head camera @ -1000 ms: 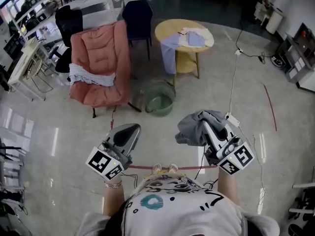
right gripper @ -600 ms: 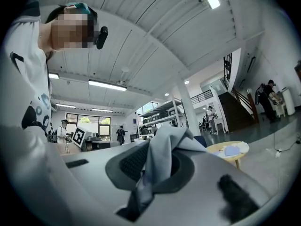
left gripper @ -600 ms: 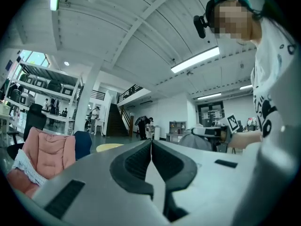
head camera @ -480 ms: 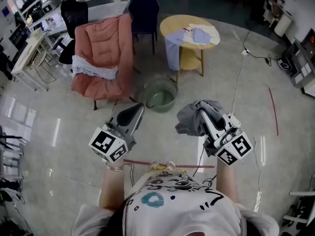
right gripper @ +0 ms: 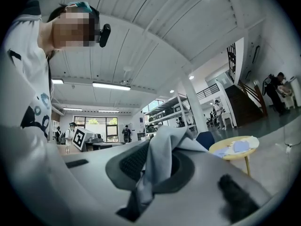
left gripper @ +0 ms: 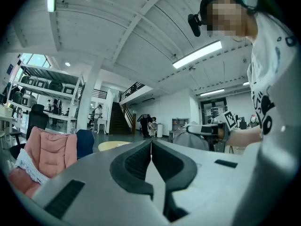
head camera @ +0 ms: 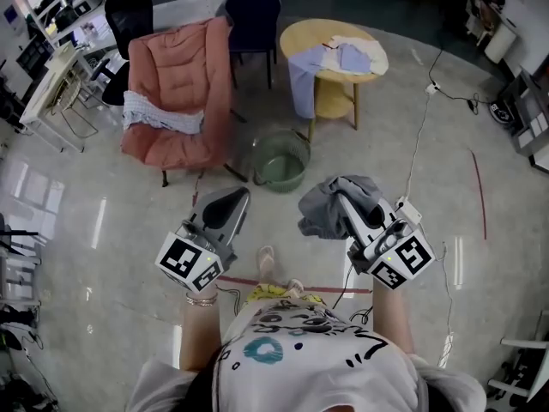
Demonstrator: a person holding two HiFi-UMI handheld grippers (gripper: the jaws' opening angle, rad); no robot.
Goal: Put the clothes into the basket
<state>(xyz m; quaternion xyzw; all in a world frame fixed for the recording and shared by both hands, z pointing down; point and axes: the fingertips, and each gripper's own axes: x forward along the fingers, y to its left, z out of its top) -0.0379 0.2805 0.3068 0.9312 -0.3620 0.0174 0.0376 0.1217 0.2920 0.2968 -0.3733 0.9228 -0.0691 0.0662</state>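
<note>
Right gripper (head camera: 342, 199) clenched on grey garment (head camera: 317, 215), left gripper (head camera: 235, 199) pressed together, empty, green basket (head camera: 280, 166) ahead

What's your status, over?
Right gripper shut on grey garment. Left gripper shut, empty. Basket ahead, nothing in between.

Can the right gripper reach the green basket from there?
Probably yes. The right gripper, shut on the grey cloth, has only bare floor between it and the basket, which sits open ahead. It looks a little far, so a step closer may be needed.
</note>
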